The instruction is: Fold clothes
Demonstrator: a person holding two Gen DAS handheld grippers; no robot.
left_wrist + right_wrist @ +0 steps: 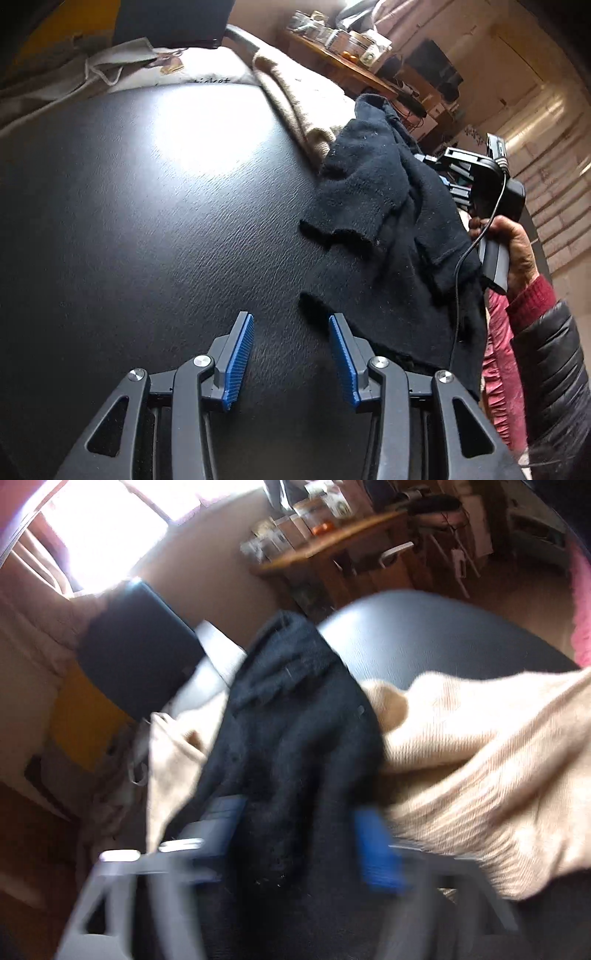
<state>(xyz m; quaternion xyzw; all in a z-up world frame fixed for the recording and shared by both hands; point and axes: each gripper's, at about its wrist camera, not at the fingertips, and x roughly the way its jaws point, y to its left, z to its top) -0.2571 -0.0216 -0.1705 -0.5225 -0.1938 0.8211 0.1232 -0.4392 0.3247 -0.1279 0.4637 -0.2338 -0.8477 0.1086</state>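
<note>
Lifting a black garment off the counter
Right gripper [295, 842] clamped on black garment [388, 229], right of beige cloth [295, 99]; left gripper [291, 354] apart, empty above counter [147, 221]

The left gripper [291, 356] is held low with its blue-padded fingers [239, 360] spread apart and nothing between them. The right gripper [301, 834] is gripped at its handle by the person's right hand [511, 245], a red cuff and dark quilted sleeve behind it; its fingers [376, 849] are closed on dark cloth, seen blurred.
</note>
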